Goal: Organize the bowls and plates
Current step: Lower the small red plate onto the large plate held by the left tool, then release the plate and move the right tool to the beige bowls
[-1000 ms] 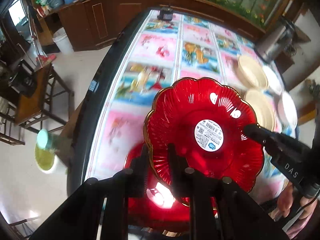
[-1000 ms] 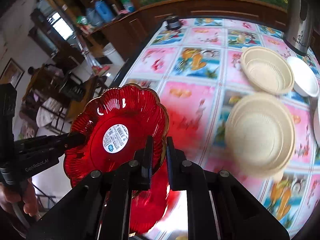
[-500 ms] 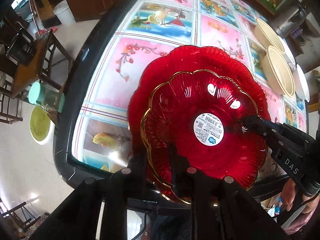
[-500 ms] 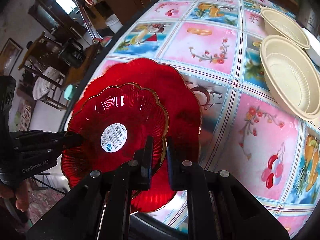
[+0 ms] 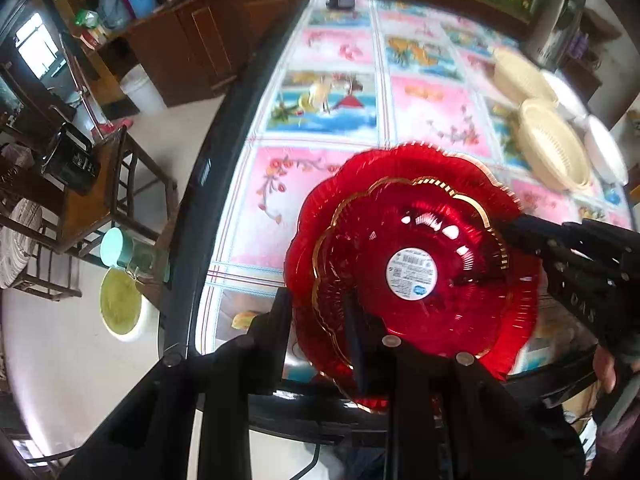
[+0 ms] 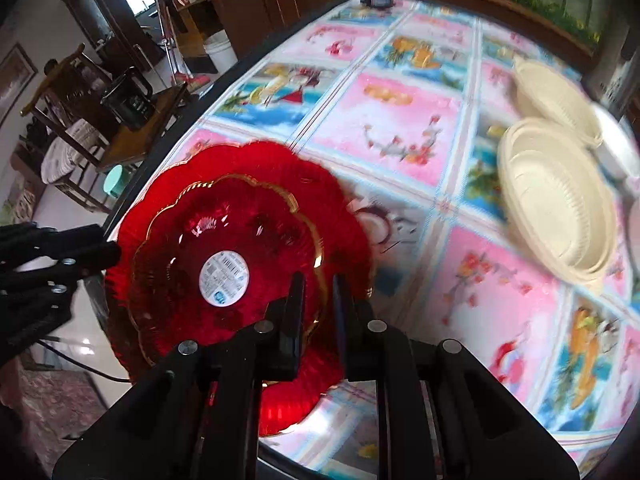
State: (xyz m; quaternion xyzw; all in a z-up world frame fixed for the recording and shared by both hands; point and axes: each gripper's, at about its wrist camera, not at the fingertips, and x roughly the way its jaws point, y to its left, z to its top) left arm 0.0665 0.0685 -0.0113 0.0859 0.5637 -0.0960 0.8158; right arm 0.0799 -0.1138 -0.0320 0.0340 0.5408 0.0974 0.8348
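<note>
A small red glass plate with a gold scalloped rim and a white sticker (image 5: 412, 276) (image 6: 224, 272) sits nested on a larger red plate (image 5: 320, 216) (image 6: 320, 184) near the table's front edge. My left gripper (image 5: 320, 312) has its fingers apart around the near rim of the plates. My right gripper (image 6: 318, 296) has its fingers slightly apart around the small plate's rim. Each gripper shows in the other's view, the right one (image 5: 516, 228) and the left one (image 6: 108, 252).
Cream bowls (image 6: 556, 204) (image 5: 552, 148) and white dishes (image 5: 604, 152) stand at the table's right. The pictured tablecloth (image 6: 400, 120) covers the table. A metal kettle (image 5: 552, 28) stands at the far right. Chairs and a green bucket (image 5: 120, 304) are on the floor at left.
The small plate came down onto the larger red plate. Both grippers' fingers have opened from the small plate's rim.
</note>
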